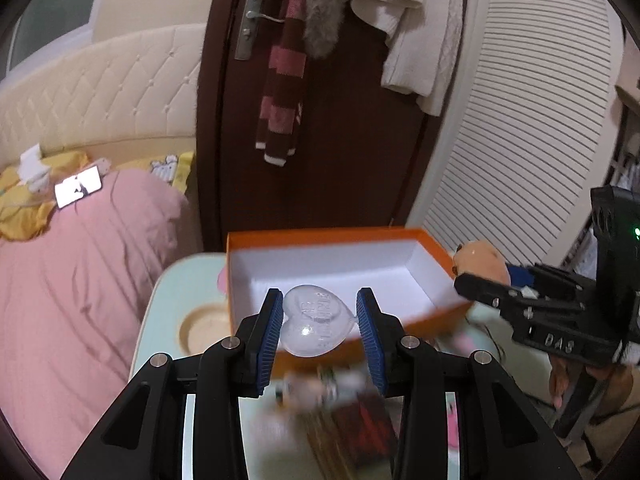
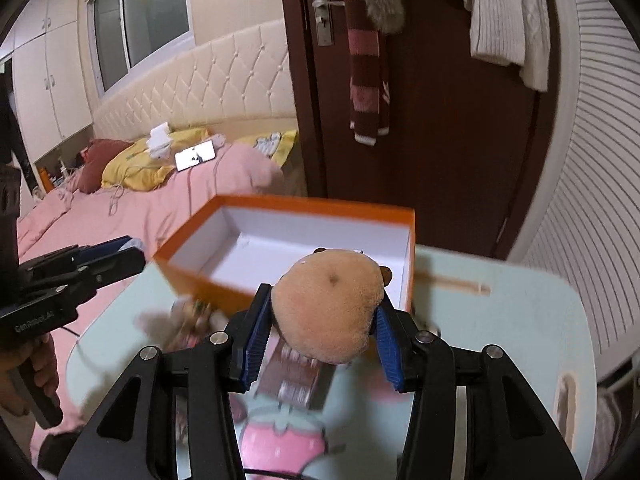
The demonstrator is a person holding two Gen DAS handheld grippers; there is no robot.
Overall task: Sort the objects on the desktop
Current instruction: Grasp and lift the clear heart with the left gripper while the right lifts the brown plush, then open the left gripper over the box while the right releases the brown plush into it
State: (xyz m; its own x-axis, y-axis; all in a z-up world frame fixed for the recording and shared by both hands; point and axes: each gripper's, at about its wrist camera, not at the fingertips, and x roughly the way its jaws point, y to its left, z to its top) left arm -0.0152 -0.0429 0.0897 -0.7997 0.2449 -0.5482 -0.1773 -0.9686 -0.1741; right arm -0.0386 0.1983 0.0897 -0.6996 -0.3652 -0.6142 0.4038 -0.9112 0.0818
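Clear heart (image 1: 316, 322) & tan plush (image 2: 330, 312) above orange box (image 2: 410, 248).

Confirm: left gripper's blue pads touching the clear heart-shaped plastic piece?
Touching. Left wrist view: both blue pads press the clear heart-shaped plastic piece between them.

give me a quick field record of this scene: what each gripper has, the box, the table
left gripper: shut on clear heart-shaped case
right gripper: shut on tan plush toy
orange box: open, white inside, nothing visible in it
position: both held items are raised near the box's front edge
table: pale green; blurred small items lie in front of the box
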